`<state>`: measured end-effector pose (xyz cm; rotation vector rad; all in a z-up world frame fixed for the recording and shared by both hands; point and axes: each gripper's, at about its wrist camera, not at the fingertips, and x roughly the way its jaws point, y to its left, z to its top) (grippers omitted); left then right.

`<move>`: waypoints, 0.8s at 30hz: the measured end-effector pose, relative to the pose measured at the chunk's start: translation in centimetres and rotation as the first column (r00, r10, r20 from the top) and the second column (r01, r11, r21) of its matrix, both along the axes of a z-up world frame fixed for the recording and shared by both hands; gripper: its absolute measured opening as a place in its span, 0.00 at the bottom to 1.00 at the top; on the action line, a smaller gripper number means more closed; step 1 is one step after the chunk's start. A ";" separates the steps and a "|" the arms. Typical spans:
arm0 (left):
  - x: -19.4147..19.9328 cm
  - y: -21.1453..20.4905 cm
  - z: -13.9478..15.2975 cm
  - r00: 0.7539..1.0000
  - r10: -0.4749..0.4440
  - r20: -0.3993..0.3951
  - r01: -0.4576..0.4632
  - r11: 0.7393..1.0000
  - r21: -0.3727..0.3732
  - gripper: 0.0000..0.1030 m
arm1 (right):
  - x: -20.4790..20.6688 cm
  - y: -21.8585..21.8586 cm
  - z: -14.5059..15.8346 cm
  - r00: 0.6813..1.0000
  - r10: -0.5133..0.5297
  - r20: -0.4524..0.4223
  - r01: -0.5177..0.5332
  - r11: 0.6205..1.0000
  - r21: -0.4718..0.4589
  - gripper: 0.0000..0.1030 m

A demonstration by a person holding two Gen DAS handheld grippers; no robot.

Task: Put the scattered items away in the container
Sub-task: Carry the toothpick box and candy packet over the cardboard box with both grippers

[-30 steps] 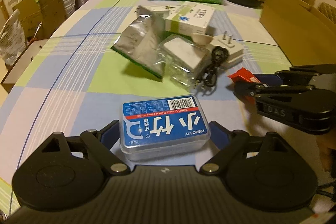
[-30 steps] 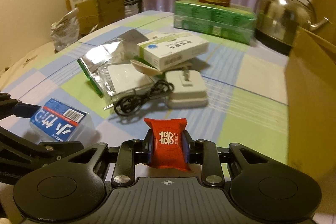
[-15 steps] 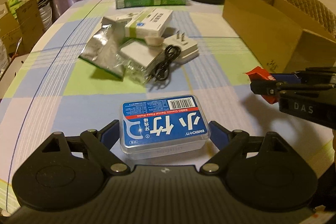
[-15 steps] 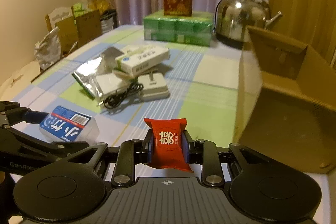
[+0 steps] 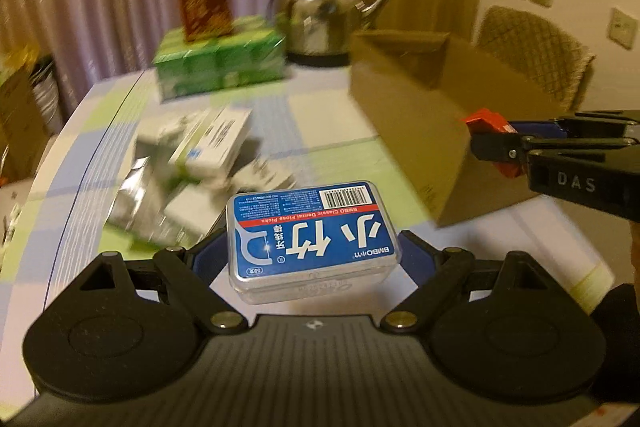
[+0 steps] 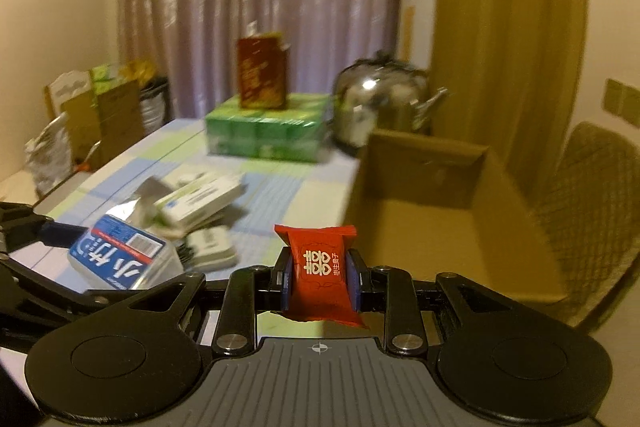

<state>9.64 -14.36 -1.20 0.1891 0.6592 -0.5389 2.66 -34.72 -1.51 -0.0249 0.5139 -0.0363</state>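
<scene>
My left gripper (image 5: 312, 251) is shut on a clear floss pick box with a blue label (image 5: 310, 231), held above the table. That box (image 6: 120, 259) also shows at the left of the right wrist view. My right gripper (image 6: 318, 273) is shut on a small red candy packet (image 6: 320, 267), lifted off the table. In the left wrist view the right gripper (image 5: 500, 147) and its packet (image 5: 486, 121) hang beside the near wall of the open cardboard box (image 5: 420, 115). The cardboard box (image 6: 420, 203) stands open at the right.
A blurred heap of a white carton (image 5: 212, 143), a foil pouch (image 5: 132, 195) and a charger lies on the checked tablecloth (image 5: 320, 115). Behind stand green packs (image 6: 264, 131), a red carton (image 6: 262, 75) and a steel kettle (image 6: 380, 107). A chair (image 6: 592, 211) is at the right.
Both grippers have risen with their loads and swung right toward the cardboard box, which now fills more of each view. The heap on the table has dropped back to the left.
</scene>
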 end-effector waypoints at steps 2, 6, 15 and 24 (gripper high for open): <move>0.2 -1.5 1.1 0.999 -0.040 0.015 0.040 0.999 -0.012 0.84 | 0.3 -1.8 0.9 0.999 -0.035 0.011 0.035 0.999 0.006 0.23; 0.8 -4.7 3.1 0.992 -0.118 0.046 0.120 0.992 -0.035 0.84 | 1.4 -5.2 2.1 0.996 -0.087 0.015 0.087 0.996 -0.009 0.23; 4.5 -12.2 5.3 0.952 -0.296 0.077 0.299 0.954 -0.028 0.84 | 4.1 -11.5 2.4 0.990 -0.142 -0.019 0.141 0.989 -0.033 0.23; 8.3 -18.6 4.7 0.836 -0.536 0.116 0.530 0.844 0.084 0.84 | 6.1 -14.7 0.4 0.987 -0.148 -0.069 0.145 0.988 -0.049 0.23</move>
